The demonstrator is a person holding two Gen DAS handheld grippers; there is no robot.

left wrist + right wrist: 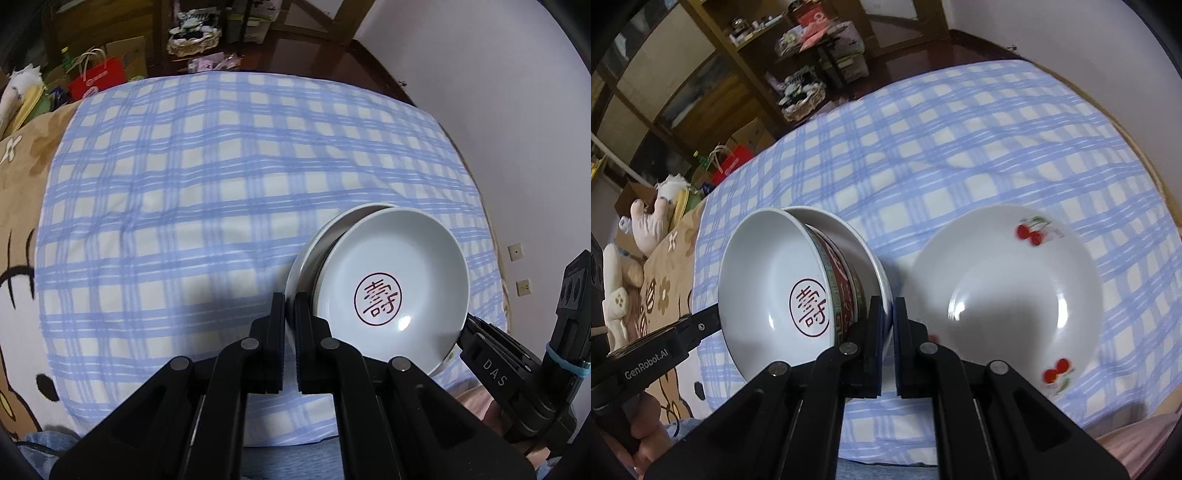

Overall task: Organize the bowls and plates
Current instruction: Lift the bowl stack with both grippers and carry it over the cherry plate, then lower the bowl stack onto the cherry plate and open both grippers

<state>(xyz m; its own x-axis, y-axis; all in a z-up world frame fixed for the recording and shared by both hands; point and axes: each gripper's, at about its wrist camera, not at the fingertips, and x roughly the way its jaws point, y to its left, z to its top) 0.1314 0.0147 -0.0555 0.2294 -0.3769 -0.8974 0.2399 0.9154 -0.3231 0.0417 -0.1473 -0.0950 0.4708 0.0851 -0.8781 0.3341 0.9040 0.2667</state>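
My left gripper [290,306] is shut on the rim of a white plate [301,258] that carries a white bowl with a red seal mark [391,280], both tilted above the checked cloth. In the right wrist view the same bowl [775,280] and plate [864,251] show at left, with the left gripper [701,328] at the bowl's edge. My right gripper [889,314] is shut on the edge of a white cherry plate [1004,295], held tilted beside the bowl.
A blue-and-white checked cloth [221,184] covers the bed. A tan cartoon blanket [22,258] lies at left. Shelves, a basket [192,40] and a red bag [98,75] stand beyond. A white wall [498,92] is at right.
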